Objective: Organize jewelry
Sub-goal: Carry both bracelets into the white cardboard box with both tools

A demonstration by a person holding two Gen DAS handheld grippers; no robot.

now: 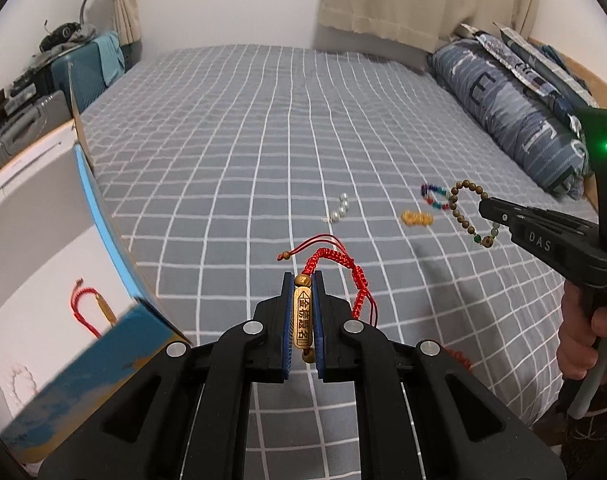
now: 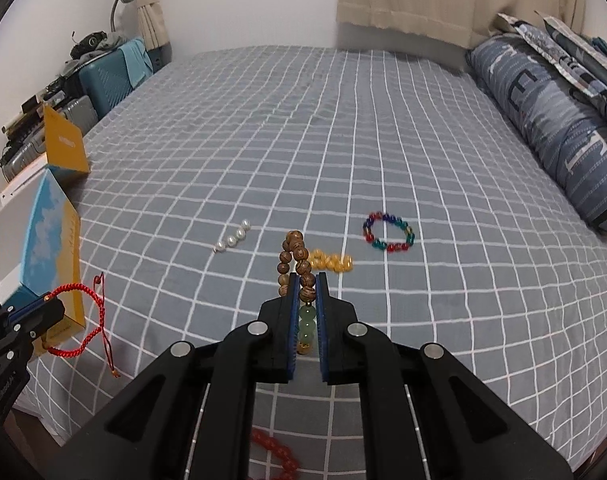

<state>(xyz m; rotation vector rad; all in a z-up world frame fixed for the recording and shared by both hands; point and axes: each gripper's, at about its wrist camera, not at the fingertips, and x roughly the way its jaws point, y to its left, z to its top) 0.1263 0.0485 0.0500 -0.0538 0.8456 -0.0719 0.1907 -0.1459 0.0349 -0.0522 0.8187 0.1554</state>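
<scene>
At far left the open box (image 1: 115, 240) already has a red cord bracelet (image 1: 88, 304) inside. Just right of it, the left gripper (image 1: 303, 280) pinches the red bracelet (image 1: 303, 322) by its gold bar. Pearls (image 2: 233, 235), yellow beads (image 2: 330, 262) and a colourful bracelet (image 2: 389, 231) lie on the bed (image 2: 303, 140). On the right, the right gripper (image 2: 306, 276) clamps the wooden bead bracelet (image 2: 293, 260), lifted above the sheet.

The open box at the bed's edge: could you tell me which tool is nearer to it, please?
Left. The left tool, shut on the red cord bracelet, is right beside the box. The right tool, holding the wooden bead bracelet, is farther out over the bed.
</scene>
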